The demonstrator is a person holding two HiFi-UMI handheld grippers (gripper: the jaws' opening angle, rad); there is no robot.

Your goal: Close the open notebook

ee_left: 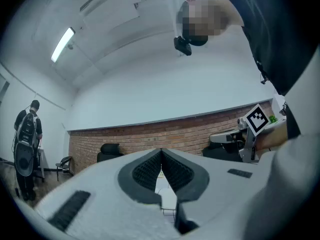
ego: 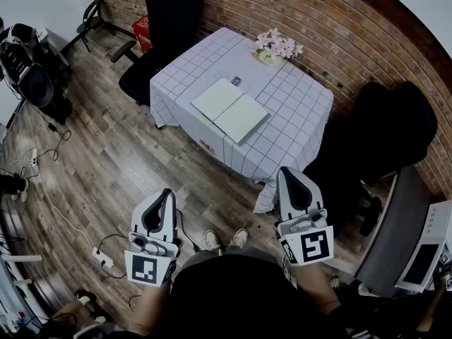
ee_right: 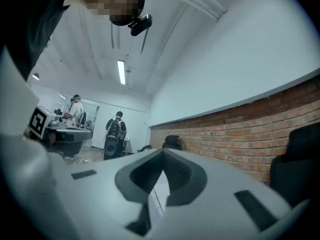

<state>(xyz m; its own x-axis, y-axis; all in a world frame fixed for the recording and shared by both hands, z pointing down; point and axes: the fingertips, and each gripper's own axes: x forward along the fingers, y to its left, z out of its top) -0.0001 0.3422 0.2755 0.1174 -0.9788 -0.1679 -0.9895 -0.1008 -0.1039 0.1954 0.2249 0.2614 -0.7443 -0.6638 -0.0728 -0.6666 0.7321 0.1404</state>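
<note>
The open notebook (ego: 231, 109) lies flat with blank white pages on the table (ego: 296, 111), which has a white checked cloth and stands well ahead of me. Both grippers are held low over the wooden floor, near my body and far short of the table. My left gripper (ego: 167, 191) is shut and empty; in its own view its fingertips (ee_left: 161, 150) meet. My right gripper (ego: 288, 170) is also shut with nothing in it, jaws closed tip to tip (ee_right: 163, 150). A sliver of the checked cloth (ee_right: 157, 190) shows below the jaws.
A pot of pink flowers (ego: 277, 46) and a small marker card (ego: 236, 81) sit on the table's far side. Black office chairs (ego: 164, 30) (ego: 385, 136) flank the table by the brick wall (ego: 339, 27). Cables and a power strip (ego: 103, 258) lie on the floor at left.
</note>
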